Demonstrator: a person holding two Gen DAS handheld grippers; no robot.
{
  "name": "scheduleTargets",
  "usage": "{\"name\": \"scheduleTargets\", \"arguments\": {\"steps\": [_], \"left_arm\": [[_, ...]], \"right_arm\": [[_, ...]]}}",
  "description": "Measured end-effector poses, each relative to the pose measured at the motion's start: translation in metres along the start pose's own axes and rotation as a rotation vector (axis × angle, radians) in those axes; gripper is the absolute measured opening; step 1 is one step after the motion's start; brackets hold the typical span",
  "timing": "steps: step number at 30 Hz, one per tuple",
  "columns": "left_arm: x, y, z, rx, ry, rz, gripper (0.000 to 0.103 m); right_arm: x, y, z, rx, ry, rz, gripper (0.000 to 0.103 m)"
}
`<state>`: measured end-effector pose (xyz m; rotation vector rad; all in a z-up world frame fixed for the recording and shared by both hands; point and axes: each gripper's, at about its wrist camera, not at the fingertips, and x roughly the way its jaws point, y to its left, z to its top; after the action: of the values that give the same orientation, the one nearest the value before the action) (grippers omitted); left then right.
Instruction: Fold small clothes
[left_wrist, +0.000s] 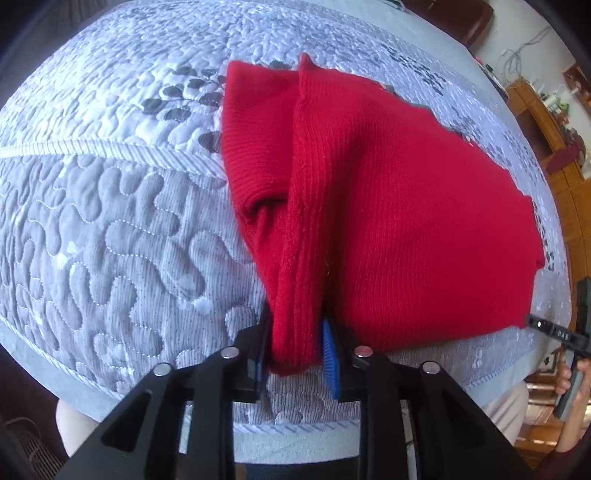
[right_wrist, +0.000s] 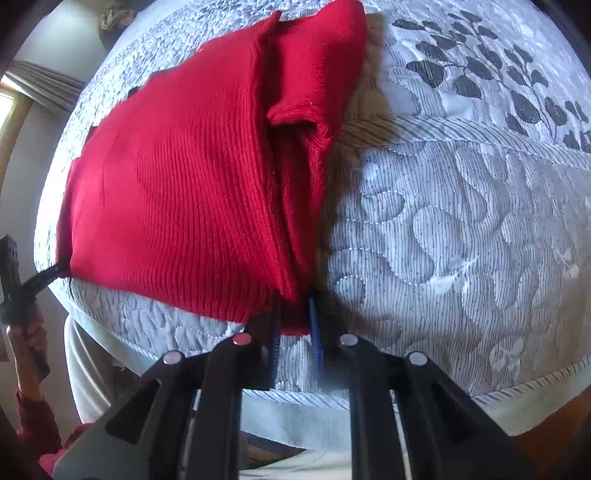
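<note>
A red knitted garment (left_wrist: 399, 206) lies folded on a bed covered by a grey-and-white quilted bedspread (left_wrist: 110, 229), close to the near edge of the bed. Its broad body spreads flat on the quilt, and a narrower folded part, ribbed like a sleeve, lies over it on each side.

In the left wrist view, the left tongs (left_wrist: 295, 350) point steeply down at the garment's near corner on that side. A thick bunch of red knit runs from the folded sleeve part straight down between the two black fingers, filling the gap between the blue pads (left_wrist: 330, 354). The jaws stand partly apart around that bunch, and the cloth looks to sit against both pads, though how firmly they press I cannot tell. The right tongs show at the far right of this view, at the garment's other near corner, with a hand (left_wrist: 576, 376) on their handle.

In the right wrist view, the right tongs (right_wrist: 293, 332) also point steeply down at the near edge of the bed. Their jaws stand only a little apart, and a small tip of the garment's corner hangs between them, just beside the blue pad (right_wrist: 314, 332); whether that pad touches the knit is unclear. The rest of the garment stretches away up and to the left over the bedspread. At the far left of this view the left tongs meet the opposite near corner, held by a hand (right_wrist: 33, 339) in a red sleeve (right_wrist: 37, 421).
</note>
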<state>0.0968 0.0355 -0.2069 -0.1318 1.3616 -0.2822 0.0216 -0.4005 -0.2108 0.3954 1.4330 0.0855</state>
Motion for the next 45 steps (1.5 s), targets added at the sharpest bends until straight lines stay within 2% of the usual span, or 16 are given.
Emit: {"name": "scheduleTargets", "arguments": {"steps": [1, 3, 7, 11, 15, 19, 24, 26, 27, 28, 29, 31, 32, 38, 42, 45], "left_arm": [[-0.003, 0.002, 0.000, -0.003, 0.010, -0.002, 0.044], [-0.019, 0.013, -0.001, -0.024, 0.000, 0.019, 0.053], [-0.055, 0.029, 0.024, -0.021, -0.101, 0.119, 0.055], [-0.062, 0.022, 0.074, -0.032, -0.131, 0.073, 0.055], [-0.038, 0.001, 0.130, 0.022, -0.107, 0.066, 0.055], [0.002, -0.018, 0.174, 0.039, -0.079, 0.146, 0.054], [0.035, -0.022, 0.203, 0.054, -0.052, 0.153, 0.054], [0.044, -0.023, 0.207, 0.058, -0.031, 0.142, 0.045], [0.049, -0.024, 0.208, 0.062, -0.017, 0.134, 0.024], [0.055, -0.025, 0.209, 0.064, 0.000, 0.116, 0.015], [0.059, -0.026, 0.209, 0.062, 0.003, 0.106, 0.012], [0.060, -0.028, 0.211, 0.069, -0.001, 0.098, 0.006], [0.060, -0.030, 0.211, 0.072, -0.006, 0.101, 0.005], [0.036, -0.036, 0.218, 0.076, -0.132, 0.109, 0.004], [0.064, -0.031, 0.213, 0.101, -0.091, 0.186, 0.004], [0.069, -0.041, 0.205, 0.157, -0.121, 0.244, 0.005]], "right_arm": [[-0.005, 0.000, 0.000, -0.010, -0.004, -0.002, 0.018], [-0.020, 0.002, 0.002, -0.024, -0.018, -0.012, 0.034], [-0.056, 0.004, 0.019, -0.042, -0.087, 0.011, 0.038], [-0.077, 0.014, 0.061, -0.063, -0.146, 0.038, 0.038], [-0.065, 0.018, 0.118, -0.062, -0.135, 0.030, 0.038], [-0.039, 0.018, 0.165, -0.024, -0.104, -0.009, 0.038], [-0.014, 0.015, 0.198, 0.005, -0.076, -0.007, 0.038], [-0.003, 0.014, 0.209, 0.013, -0.060, -0.012, 0.038], [0.003, 0.014, 0.214, 0.019, -0.050, -0.009, 0.038], [0.009, 0.013, 0.219, 0.023, -0.041, 0.001, 0.038], [0.012, 0.014, 0.221, 0.024, -0.036, 0.011, 0.036], [0.019, 0.016, 0.229, 0.017, -0.032, 0.029, 0.021], [0.020, 0.017, 0.231, 0.014, -0.032, 0.026, 0.004], [-0.013, 0.016, 0.229, -0.002, -0.163, 0.067, 0.004], [0.010, -0.003, 0.226, 0.044, -0.102, -0.005, 0.004], [0.027, -0.007, 0.222, 0.056, -0.083, -0.021, 0.004]]}}
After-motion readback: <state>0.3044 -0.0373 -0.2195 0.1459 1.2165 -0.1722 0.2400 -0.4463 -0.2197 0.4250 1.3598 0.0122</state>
